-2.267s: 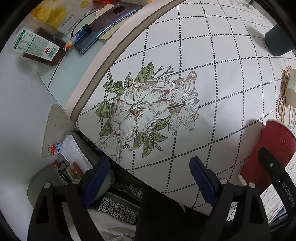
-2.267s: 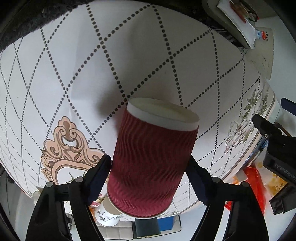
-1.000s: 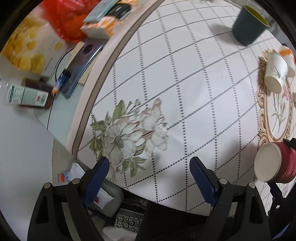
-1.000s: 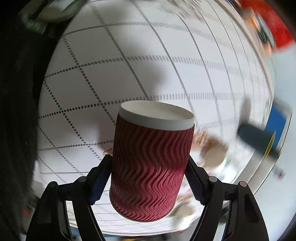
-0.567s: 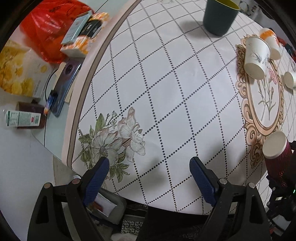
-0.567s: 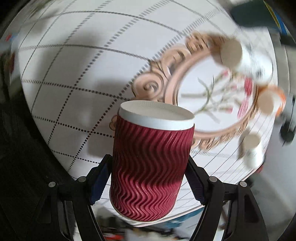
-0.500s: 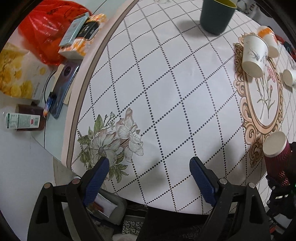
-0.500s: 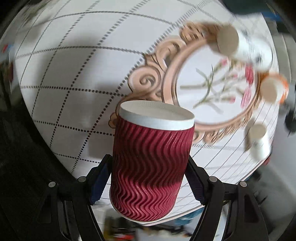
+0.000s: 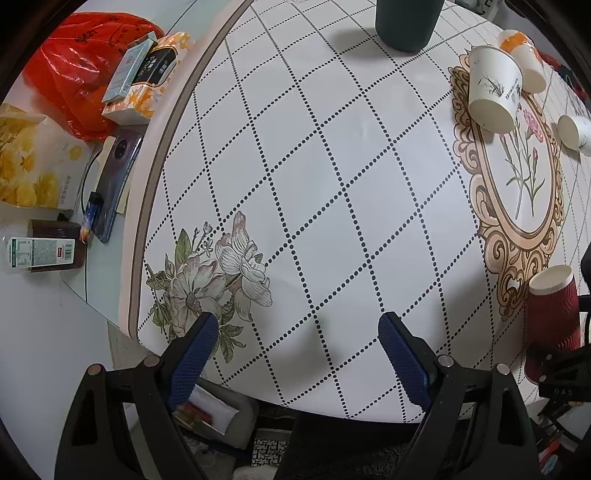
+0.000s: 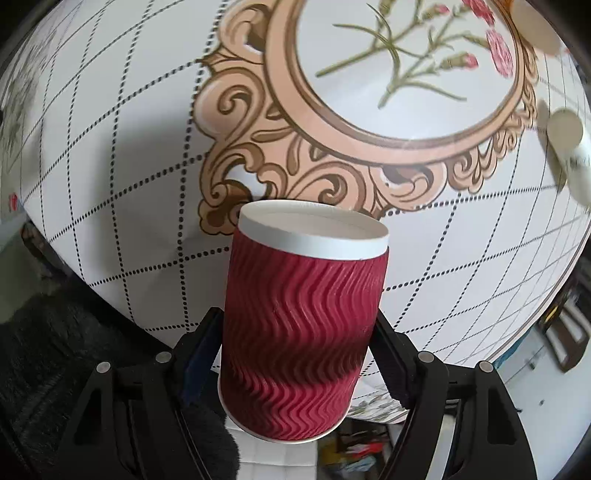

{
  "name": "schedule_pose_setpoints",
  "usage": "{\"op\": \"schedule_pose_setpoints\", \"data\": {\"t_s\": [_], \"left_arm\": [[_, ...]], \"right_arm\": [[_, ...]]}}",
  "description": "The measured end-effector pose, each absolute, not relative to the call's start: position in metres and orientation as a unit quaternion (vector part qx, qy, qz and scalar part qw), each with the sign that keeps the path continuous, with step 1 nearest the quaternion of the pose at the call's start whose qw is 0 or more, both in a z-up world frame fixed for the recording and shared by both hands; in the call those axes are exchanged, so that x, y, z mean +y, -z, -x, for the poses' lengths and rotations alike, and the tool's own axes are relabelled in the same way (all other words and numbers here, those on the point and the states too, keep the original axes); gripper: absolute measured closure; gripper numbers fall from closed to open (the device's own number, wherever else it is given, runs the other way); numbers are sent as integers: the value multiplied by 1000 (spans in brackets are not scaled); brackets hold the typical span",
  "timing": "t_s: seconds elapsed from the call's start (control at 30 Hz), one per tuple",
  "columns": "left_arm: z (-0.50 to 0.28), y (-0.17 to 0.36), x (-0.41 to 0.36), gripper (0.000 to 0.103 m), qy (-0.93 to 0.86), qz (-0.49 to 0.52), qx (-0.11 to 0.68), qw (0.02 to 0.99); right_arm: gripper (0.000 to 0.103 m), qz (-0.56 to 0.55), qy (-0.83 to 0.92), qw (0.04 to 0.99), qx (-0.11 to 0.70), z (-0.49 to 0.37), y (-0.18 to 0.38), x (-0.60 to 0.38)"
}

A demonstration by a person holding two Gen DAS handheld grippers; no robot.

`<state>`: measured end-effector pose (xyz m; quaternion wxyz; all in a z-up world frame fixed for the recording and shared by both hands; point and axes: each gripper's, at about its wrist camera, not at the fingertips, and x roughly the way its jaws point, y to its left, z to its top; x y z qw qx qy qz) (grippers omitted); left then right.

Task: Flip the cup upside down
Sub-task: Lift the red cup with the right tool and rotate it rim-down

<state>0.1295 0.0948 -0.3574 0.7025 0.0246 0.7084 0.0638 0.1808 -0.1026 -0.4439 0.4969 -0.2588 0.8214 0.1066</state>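
Left wrist view:
left gripper (image 9: 295, 343): fingers (image 9: 192, 354) spread wide, nothing between them, hovering above the near edge of the desk.
desk (image 9: 332, 184): white cloth, dotted diamond grid, flower print near the left finger, ornate tan oval frame print (image 9: 517, 206) at right.
red ripple paper cup (image 9: 552, 314): far right edge of view, just past the lower end of the frame print, white flat end facing up-left, held by dark hardware at the right edge.
white paper cup (image 9: 493, 94): on the top of the frame print, base end toward the camera; orange-topped cup (image 9: 522, 59) just behind it, touching or nearly so.
small white cup (image 9: 574, 133): right of the frame, well apart from the red cup.
dark green cup (image 9: 406, 22): top centre, upright, casting a shadow to the left.
off the cloth, left side: red plastic bag (image 9: 74, 62), boxes (image 9: 144, 74) stacked on it, phone (image 9: 114, 177) with a cable, labelled bottle (image 9: 44, 251) lying on its side.

Right wrist view:
right gripper (image 10: 295, 354): fingers (image 10: 201, 350) clamped on both sides of the red ripple paper cup (image 10: 299, 317).
cup orientation: closed white end points away from the camera toward the cloth, wider rolled rim nearest the camera; slightly tilted.
cup position: in the air over the desk (image 10: 110, 184), in line with the lower scrollwork of the frame print (image 10: 332, 147); contact with the cloth cannot be told.
small white cup (image 10: 569, 147): right edge, blurred.
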Motion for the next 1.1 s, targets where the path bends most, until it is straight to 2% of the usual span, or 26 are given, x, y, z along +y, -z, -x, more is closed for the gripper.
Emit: {"op": "schedule_pose_setpoints", "data": {"t_s": [0.7,0.73,0.77,1.1], "left_arm": [[-123,358,90,14,-65,-40,710,700],[-123,357,90,14,-64,-41,709,701],[-123,357,89,14,-64,-43,709,701],[-127,352,76,14,-45,-50,707,704]], "right_arm": [[22,208,-75,515,828,-226,461,-160],[23,206,-71,521,825,-228,459,-162],[28,205,-70,529,821,-227,457,-163],[29,173,-59,619,764,-225,408,-183]]}}
